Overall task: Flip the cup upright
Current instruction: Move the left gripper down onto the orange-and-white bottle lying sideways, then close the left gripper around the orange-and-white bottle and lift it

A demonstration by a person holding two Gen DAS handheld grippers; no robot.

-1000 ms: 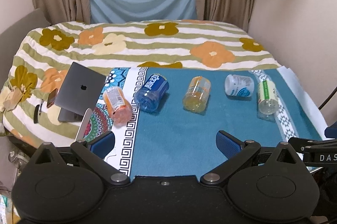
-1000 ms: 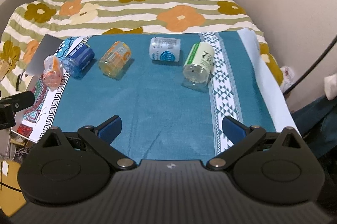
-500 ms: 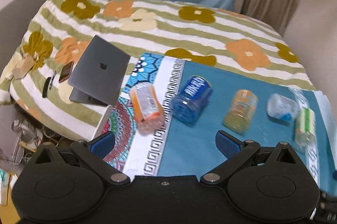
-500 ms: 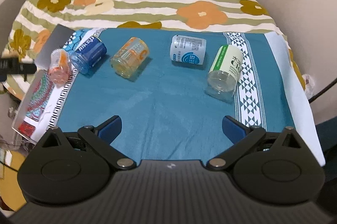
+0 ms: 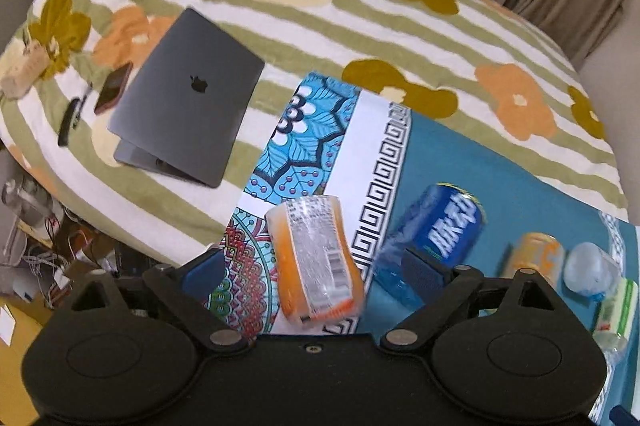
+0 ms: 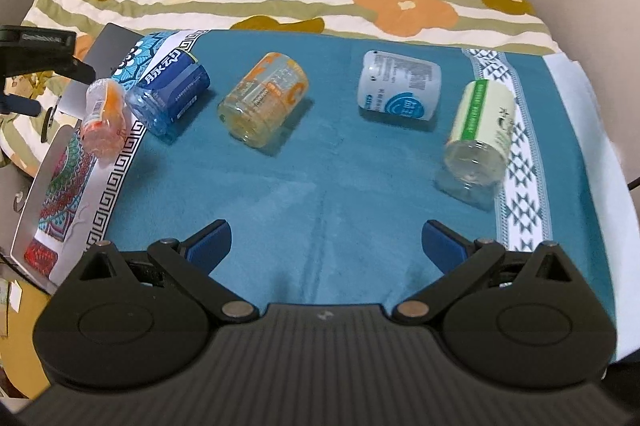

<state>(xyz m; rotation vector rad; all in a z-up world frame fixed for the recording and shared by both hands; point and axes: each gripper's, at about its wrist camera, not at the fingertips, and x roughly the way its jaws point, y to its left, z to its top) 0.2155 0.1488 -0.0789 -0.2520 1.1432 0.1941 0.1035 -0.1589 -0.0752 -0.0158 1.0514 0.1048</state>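
Note:
Several plastic cups lie on their sides in a row on a teal cloth (image 6: 320, 166). From the left: an orange cup (image 5: 316, 254) (image 6: 103, 114), a blue cup (image 5: 436, 238) (image 6: 172, 96), a yellow-orange cup (image 6: 264, 98), a white and blue cup (image 6: 400, 86), and a green-labelled clear cup (image 6: 480, 130). My left gripper (image 5: 314, 270) is open, its fingers on either side of the orange cup, not touching it. My right gripper (image 6: 326, 244) is open and empty above the cloth's near part.
A closed grey laptop (image 5: 188, 98), a phone (image 5: 113, 88) and a small dark item (image 5: 70, 116) lie on the flowered bedspread (image 5: 320, 10) left of the cloth. Clutter and cables sit on the floor at left (image 5: 36, 246). Walls and curtains stand behind.
My left gripper has moved left and down toward the orange cup, which now lies between its fingers. My right gripper has moved slightly closer to the cloth. No cup has moved.

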